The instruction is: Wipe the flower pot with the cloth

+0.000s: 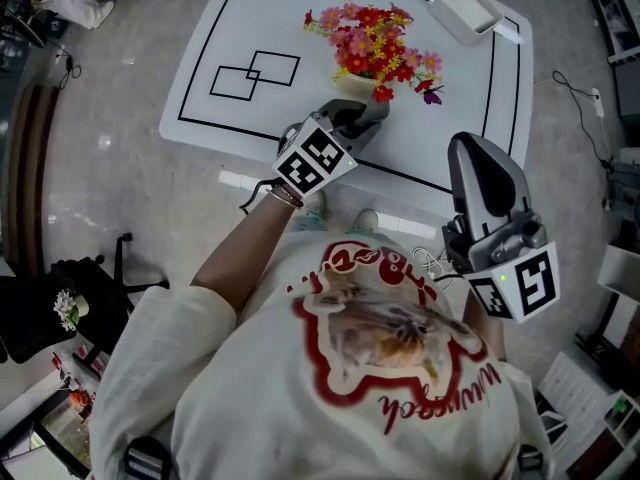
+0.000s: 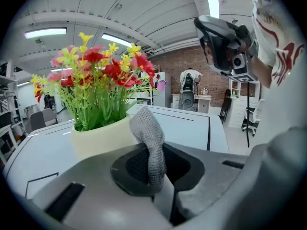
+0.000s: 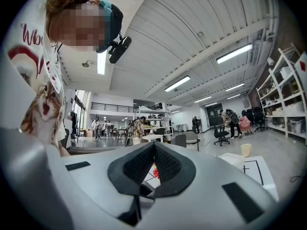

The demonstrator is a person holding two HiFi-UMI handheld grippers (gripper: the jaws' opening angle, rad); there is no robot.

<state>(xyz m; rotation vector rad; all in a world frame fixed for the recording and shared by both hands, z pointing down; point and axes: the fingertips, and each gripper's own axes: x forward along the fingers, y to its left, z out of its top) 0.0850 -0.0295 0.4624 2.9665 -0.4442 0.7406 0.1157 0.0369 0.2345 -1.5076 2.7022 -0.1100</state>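
Forward, left gripper (image 1: 372,114) (pinching cloth (image 2: 149,138)) tilts down.

I record: cream short-sleeved shirt (image 1: 300,388), red lettering, cat print; dark wristband (image 1: 283,195); left gripper (image 1: 372,110) and right gripper (image 1: 472,150) grey, each bearing a black-and-white marker cube (image 1: 315,160).

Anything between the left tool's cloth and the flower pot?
Nothing visible. The left tool grips the cloth, whose free end stands right beside the flower pot wall. The flowers sit above the rim, off that path. Contact can't be told.
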